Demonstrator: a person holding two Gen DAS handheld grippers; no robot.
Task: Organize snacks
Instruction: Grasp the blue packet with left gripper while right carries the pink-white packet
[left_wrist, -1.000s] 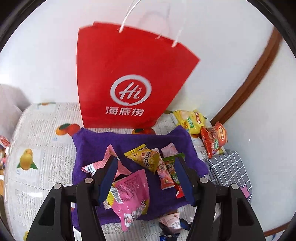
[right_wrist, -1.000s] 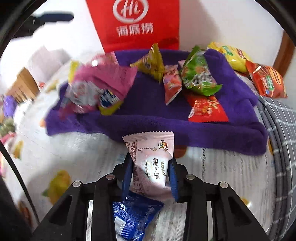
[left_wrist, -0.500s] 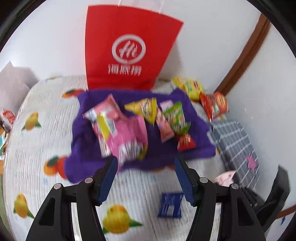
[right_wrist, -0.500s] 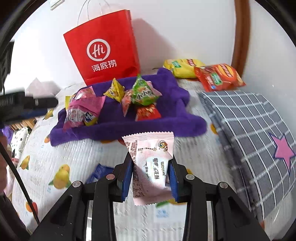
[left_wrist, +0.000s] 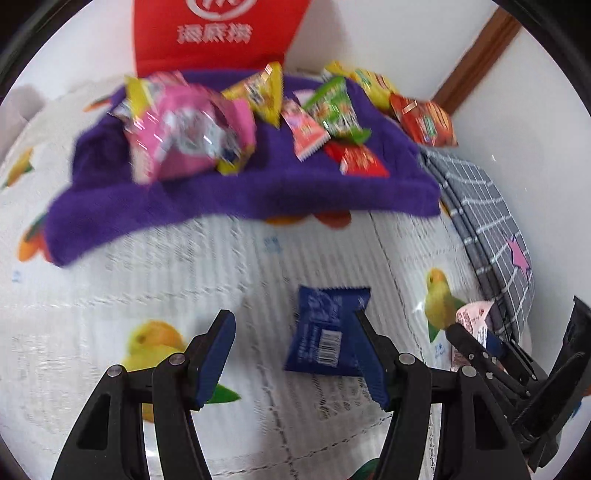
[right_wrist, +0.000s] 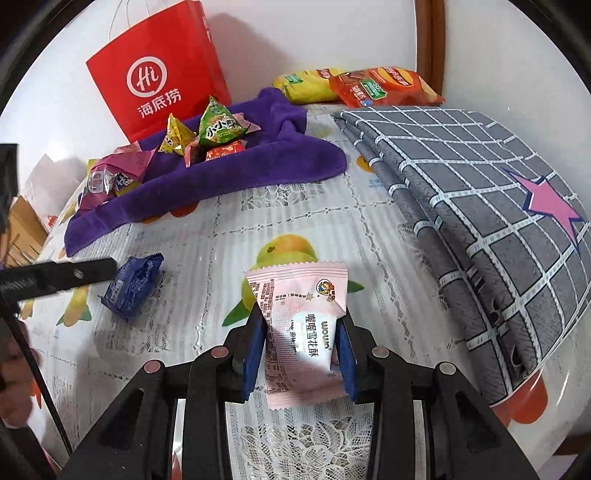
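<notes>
My right gripper (right_wrist: 301, 328) is shut on a pale pink snack packet (right_wrist: 301, 332) and holds it above the fruit-print tablecloth. It also shows in the left wrist view (left_wrist: 474, 321) at the right edge. My left gripper (left_wrist: 291, 328) is open just above the cloth. A blue snack packet (left_wrist: 327, 326) lies by its right finger. The blue packet also shows in the right wrist view (right_wrist: 135, 286). Several snack packets, pink (left_wrist: 184, 136), yellow, green and red, lie on a purple towel (left_wrist: 240, 199) at the back.
A red paper bag (right_wrist: 159, 70) stands against the wall behind the towel. Yellow (right_wrist: 306, 86) and orange (right_wrist: 384, 88) chip bags lie in the back right corner. A folded grey checked cloth (right_wrist: 472, 206) with a pink star lies on the right.
My left gripper has drawn back from the towel and dropped low over the blue packet. My right gripper has lifted and pulled back to the right with the pink packet.
</notes>
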